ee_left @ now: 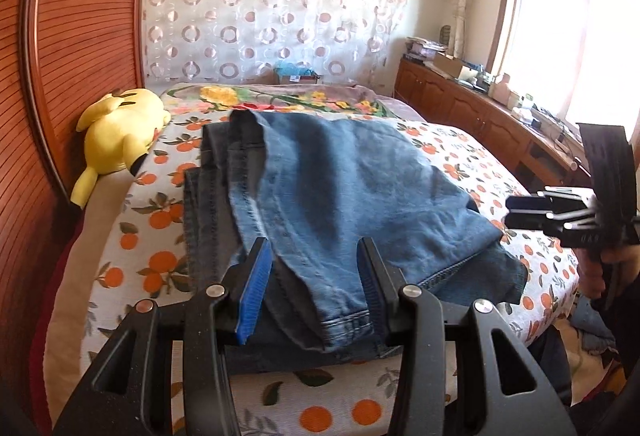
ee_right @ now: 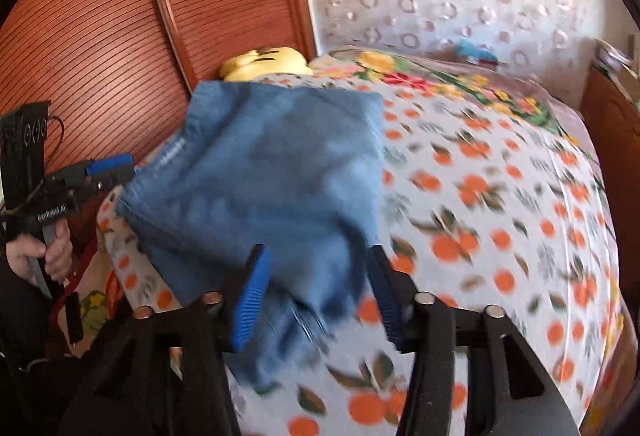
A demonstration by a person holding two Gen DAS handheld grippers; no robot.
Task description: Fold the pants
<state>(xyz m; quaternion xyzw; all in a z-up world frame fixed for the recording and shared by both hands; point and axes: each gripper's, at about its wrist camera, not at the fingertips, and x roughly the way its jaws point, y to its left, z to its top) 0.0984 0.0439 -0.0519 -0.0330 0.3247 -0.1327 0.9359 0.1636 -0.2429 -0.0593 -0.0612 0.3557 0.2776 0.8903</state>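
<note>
1. On the bed [ee_left: 448,148], with its orange-fruit sheet, lie the blue pants [ee_left: 340,188], folded into a thick stack.
2. Just beside the wooden headboard [ee_left: 80,36], a yellow soft toy [ee_left: 120,132], near the pants but not touching.
3. Left hand-held gripper [ee_left: 316,268]: jaws spread wide, near edge of the pants between them, nothing pinched.
4. Right hand-held gripper [ee_right: 316,276]: jaws spread too, over a corner of the pants. Blurry there, so hard to tell about touching, but no squeeze to see.
5. Step in hand, as a guess: folds mostly made, one more fold or a tidy-up left.
6. Top layer a bit crooked, with darker layers peeking out on the left side.
7. Next move: close on the near edge, both sides together, lift it gently, lay it over the far edge.
8. Careful: heavy cloth, easy to slide and spoil the stack.
</note>
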